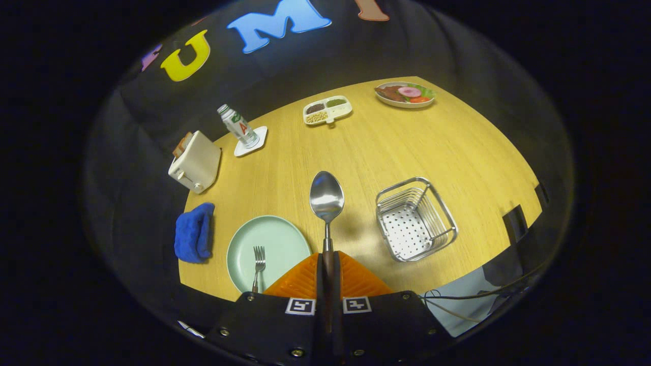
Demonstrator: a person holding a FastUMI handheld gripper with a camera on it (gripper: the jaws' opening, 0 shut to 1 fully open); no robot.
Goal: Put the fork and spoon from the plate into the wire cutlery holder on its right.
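Gripper view: tool (328, 264) clamps spoon (327, 197) above table, fork (259, 264) on plate (285, 241).

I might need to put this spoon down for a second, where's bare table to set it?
The gripper is shut on the spoon. Bare wood lies between the plate and wire holder, and beyond them toward the divided tray. The toaster and bottle corner is crowded.

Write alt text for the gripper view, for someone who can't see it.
The gripper is shut on a spoon, held above a wooden table. A fork lies on the green plate; the wire cutlery holder stands to the right.
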